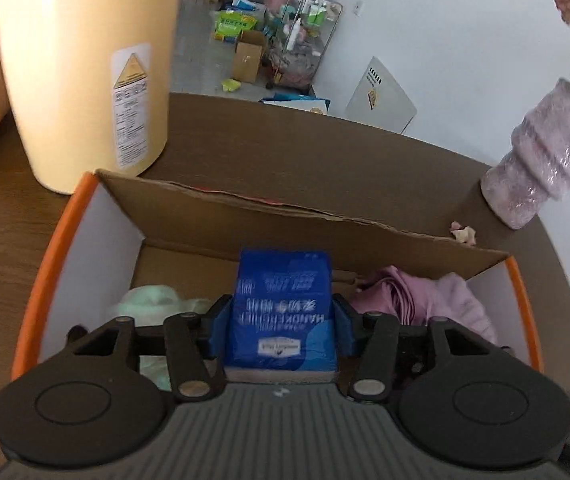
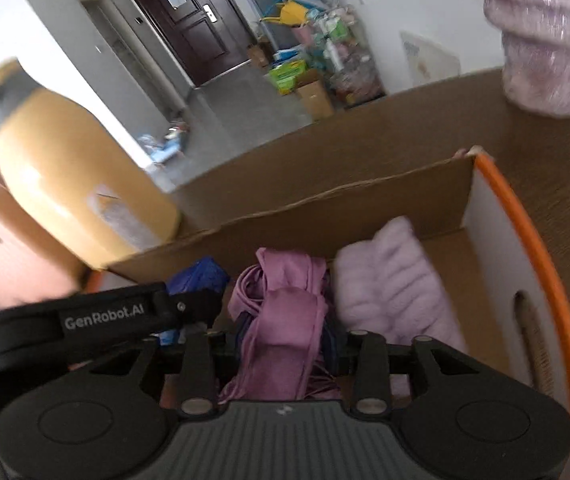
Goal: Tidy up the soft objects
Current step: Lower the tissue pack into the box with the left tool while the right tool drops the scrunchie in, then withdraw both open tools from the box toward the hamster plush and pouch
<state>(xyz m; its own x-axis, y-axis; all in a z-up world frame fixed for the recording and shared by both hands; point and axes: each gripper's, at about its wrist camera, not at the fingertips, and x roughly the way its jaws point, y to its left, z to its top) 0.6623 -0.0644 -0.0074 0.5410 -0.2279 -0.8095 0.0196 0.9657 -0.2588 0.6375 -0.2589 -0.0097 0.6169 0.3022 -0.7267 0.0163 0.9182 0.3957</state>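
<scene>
Flanking tissue pack (image 1: 283,312): mint cloth (image 1: 153,298), pink scarf (image 1: 401,292); left hand-held gripper (image 1: 281,330) pinching pack.

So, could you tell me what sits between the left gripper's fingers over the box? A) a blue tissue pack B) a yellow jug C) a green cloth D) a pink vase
A: the blue tissue pack sits between the left gripper fingers, above the cardboard box.
</scene>
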